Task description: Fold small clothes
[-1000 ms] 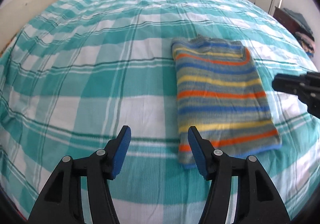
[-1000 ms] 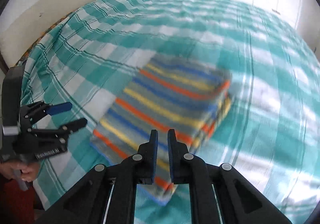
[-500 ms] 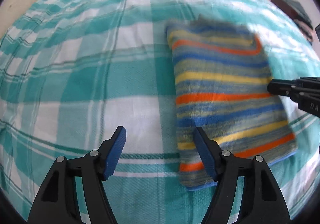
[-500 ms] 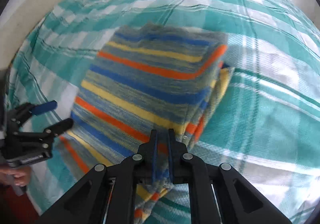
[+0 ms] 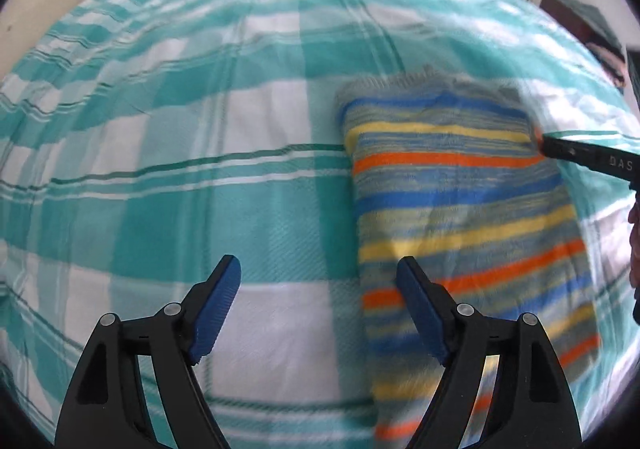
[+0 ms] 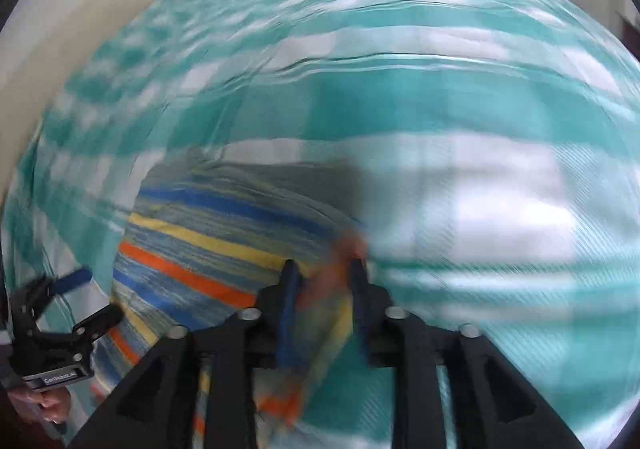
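A: Left gripper spread wide, nothing between its pads, low centre of frame. The striped sweater lies folded on the checked bedsheet, right half.

B: Right gripper partly parted around the sweater's far right edge (blurred; pinching or not, cannot tell). "DAS" readable on its side.

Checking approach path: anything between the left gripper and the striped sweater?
Nothing visible. The left gripper is open, with only bare checked bedsheet in front; the striped sweater lies just past its right finger. The right gripper has the sweater's far corner between its fingers.
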A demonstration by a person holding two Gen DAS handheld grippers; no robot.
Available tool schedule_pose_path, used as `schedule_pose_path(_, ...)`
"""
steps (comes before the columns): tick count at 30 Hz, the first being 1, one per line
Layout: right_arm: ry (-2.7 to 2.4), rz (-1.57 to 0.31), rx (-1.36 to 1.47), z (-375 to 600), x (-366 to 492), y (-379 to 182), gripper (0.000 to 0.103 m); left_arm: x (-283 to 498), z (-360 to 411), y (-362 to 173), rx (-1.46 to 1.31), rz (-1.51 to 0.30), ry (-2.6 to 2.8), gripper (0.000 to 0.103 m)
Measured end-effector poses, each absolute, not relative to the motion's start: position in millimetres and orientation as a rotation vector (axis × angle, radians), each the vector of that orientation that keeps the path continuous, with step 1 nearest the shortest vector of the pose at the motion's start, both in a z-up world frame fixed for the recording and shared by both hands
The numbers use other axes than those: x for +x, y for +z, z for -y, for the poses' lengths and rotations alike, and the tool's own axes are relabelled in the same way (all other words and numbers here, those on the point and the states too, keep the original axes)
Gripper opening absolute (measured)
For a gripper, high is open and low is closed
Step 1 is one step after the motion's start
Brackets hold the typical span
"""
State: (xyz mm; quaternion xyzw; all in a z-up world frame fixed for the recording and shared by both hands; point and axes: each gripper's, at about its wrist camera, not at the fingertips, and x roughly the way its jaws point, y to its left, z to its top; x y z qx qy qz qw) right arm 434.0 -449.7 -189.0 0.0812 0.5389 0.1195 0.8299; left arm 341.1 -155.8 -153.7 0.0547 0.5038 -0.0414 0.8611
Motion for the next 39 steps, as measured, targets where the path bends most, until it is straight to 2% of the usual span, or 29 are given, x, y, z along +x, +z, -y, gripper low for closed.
schedule_pose_path(5, 0.311, -1.107, 0.373, 500, 375, -167, 0.034, 304, 122, -151, -0.063, -1.072, -0.186, 0.083)
schedule_pose_path(7, 0.396, -1.112, 0.46, 503, 347, -163, 0.041, 296, 117, -160, -0.13, -1.109, -0.227, 0.083)
schedule_pose_path(8, 0.428, -1.122, 0.504, 501, 332, -164, 0.049, 291, 115, -166, -0.165, -1.135, -0.244, 0.083)
schedule_pose_path(10, 0.493, -1.168, 0.551, 487, 301, -172, 0.051, 282, 118, -175, -0.187, -1.16, -0.27, 0.083)
schedule_pose_path(13, 0.532, -1.2, 0.471, 460, 271, -181, 0.051, 273, 129, -175, -0.158, -1.136, -0.296, 0.083)
schedule_pose_path(16, 0.507, -1.173, 0.472, 458, 282, -181, 0.054, 280, 136, -175, -0.198, -1.146, -0.345, 0.083)
schedule_pose_path(18, 0.48, -1.126, 0.542, 470, 306, -181, 0.067, 291, 142, -179, -0.234, -1.173, -0.363, 0.083)
schedule_pose_path(22, 0.453, -1.136, 0.684, 488, 375, -204, 0.067, 305, 157, -185, -0.254, -1.185, -0.378, 0.083)
schedule_pose_path(25, 0.49, -1.181, 0.803, 482, 413, -232, 0.063, 310, 170, -190, -0.258, -1.197, -0.409, 0.08)
schedule_pose_path(26, 0.509, -1.175, 0.839, 476, 421, -240, 0.057, 312, 177, -191, -0.236, -1.202, -0.413, 0.078)
schedule_pose_path(27, 0.532, -1.165, 0.88, 469, 430, -246, 0.05, 314, 178, -191, -0.221, -1.202, -0.416, 0.075)
schedule_pose_path(28, 0.536, -1.168, 0.899, 464, 434, -252, 0.048, 316, 182, -191, -0.197, -1.202, -0.411, 0.066)
schedule_pose_path(29, 0.526, -1.175, 0.906, 459, 439, -255, 0.035, 317, 184, -189, -0.176, -1.2, -0.407, 0.052)
schedule_pose_path(30, 0.498, -1.186, 0.895, 455, 442, -259, 0.019, 318, 185, -187, -0.167, -1.194, -0.406, 0.045)
schedule_pose_path(31, 0.482, -1.19, 0.881, 450, 444, -259, 0.019, 318, 184, -184, -0.163, -1.188, -0.403, 0.034)
schedule_pose_path(32, 0.475, -1.178, 0.846, 448, 444, -253, 0.019, 317, 183, -178, -0.164, -1.177, -0.407, 0.028)
schedule_pose_path(39, 0.56, -1.035, 0.617, 427, 432, -172, 0.018, 300, 179, -133, -0.151, -1.078, -0.398, 0.025)
